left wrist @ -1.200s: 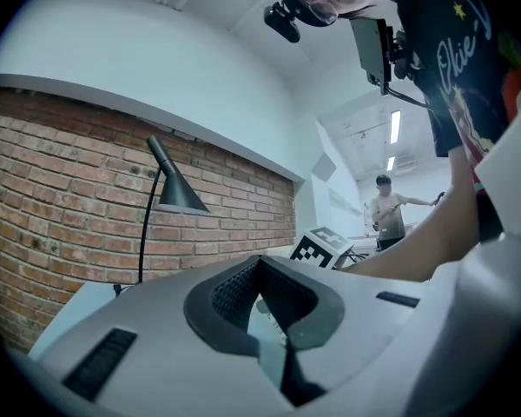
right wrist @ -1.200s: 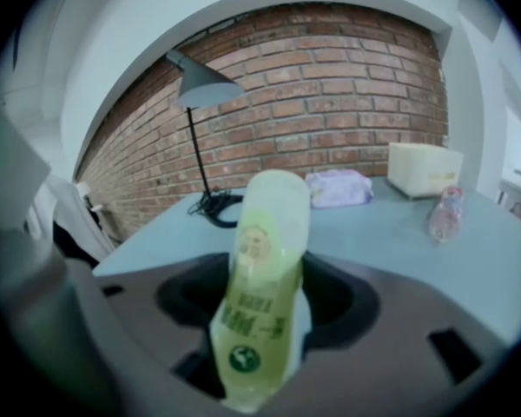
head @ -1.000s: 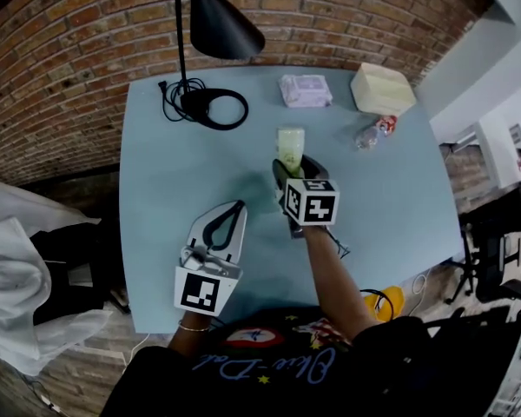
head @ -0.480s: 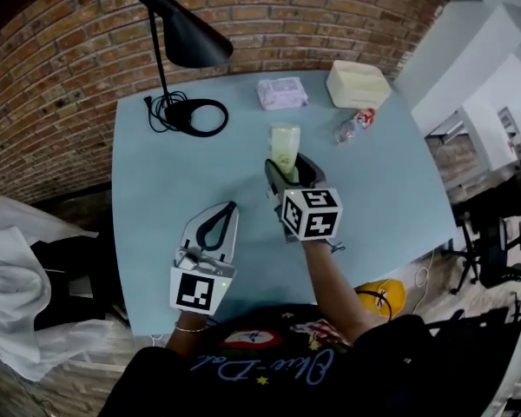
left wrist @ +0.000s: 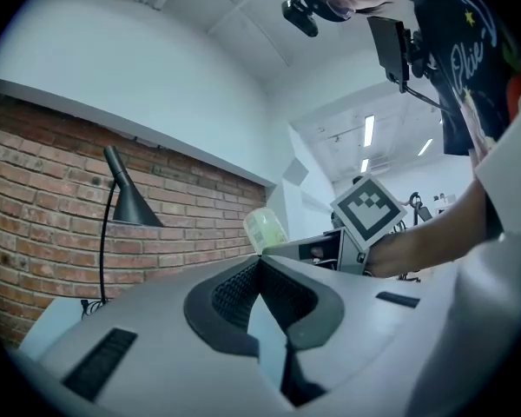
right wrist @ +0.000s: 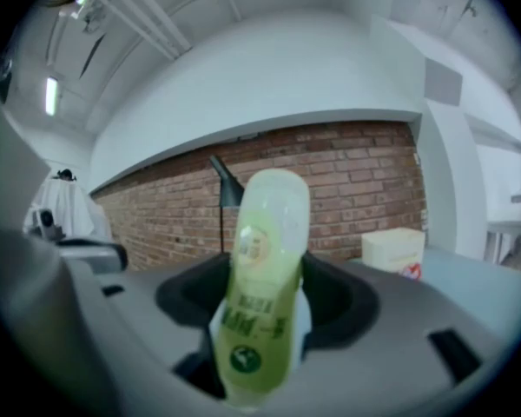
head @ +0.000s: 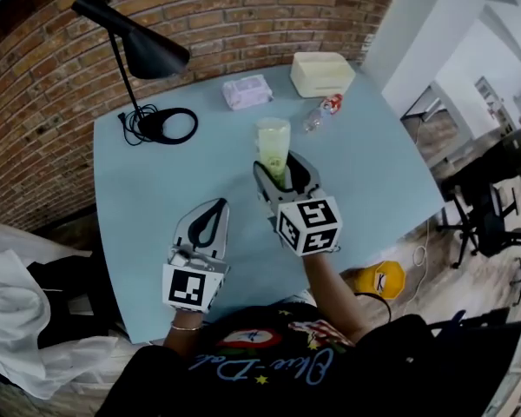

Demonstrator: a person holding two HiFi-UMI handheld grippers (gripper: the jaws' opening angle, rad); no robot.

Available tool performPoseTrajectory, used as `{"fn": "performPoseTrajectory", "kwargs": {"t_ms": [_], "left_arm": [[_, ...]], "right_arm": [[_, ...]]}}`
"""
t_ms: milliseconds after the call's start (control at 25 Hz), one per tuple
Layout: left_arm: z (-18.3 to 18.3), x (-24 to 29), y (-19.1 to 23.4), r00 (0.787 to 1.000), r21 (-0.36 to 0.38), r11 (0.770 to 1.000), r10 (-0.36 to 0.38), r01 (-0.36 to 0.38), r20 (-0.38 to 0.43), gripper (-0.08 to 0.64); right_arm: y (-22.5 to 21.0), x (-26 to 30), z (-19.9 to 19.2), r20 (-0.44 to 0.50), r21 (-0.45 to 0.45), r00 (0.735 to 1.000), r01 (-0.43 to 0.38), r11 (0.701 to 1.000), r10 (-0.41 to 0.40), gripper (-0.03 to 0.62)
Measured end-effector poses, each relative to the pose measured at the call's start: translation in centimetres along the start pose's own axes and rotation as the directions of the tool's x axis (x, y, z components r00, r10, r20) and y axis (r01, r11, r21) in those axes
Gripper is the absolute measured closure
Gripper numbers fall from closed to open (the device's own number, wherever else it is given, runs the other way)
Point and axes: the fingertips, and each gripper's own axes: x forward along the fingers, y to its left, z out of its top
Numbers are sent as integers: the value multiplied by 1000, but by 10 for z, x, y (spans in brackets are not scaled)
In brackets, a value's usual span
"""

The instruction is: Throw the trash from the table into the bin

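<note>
At the far left, beside the worktop (head: 148, 207), a heap of white cloth (head: 22, 320) lay over something dark. A black desk lamp (head: 135, 49) stood at the pale blue worktop's back left corner, close to the brick wall (head: 35, 102), with its cord coiled at the round base. The left gripper (head: 215, 208) hovered over the near part of the worktop. The left gripper view showed its jaws pressed together, the tips meeting and nothing between them.

Just to its right, the right gripper (head: 280, 168) pinched a pale green bottle (head: 273, 142) by its lower body. The jaws were spread around it, and the rest of the bottle stuck out forward and upward. It was held in the air above the middle of the worktop.

Behind it, near the wall, lay a pack of wipes (head: 247, 91). To the right of that stood a cream box (head: 321, 74), with a crumpled clear bottle (head: 319, 113) just in front of it. On the floor past the worktop's right edge sat a yellow object (head: 378, 278) and an office chair (head: 478, 224).
</note>
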Motion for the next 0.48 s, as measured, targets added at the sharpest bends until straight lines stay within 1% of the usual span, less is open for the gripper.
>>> {"fn": "performPoseTrajectory", "kwargs": {"t_ms": [240,480], "left_arm": [[-1,13,-21,997,-25,997,-71,71,8,549],[0,29,-50,988,-34,987,-154,155,14,549]], "right_arm": [[-4,-34,13,54,-18,998,41,999,-40,322],[-17,-67,26,125,-17,989,77,997,-74,322]]}}
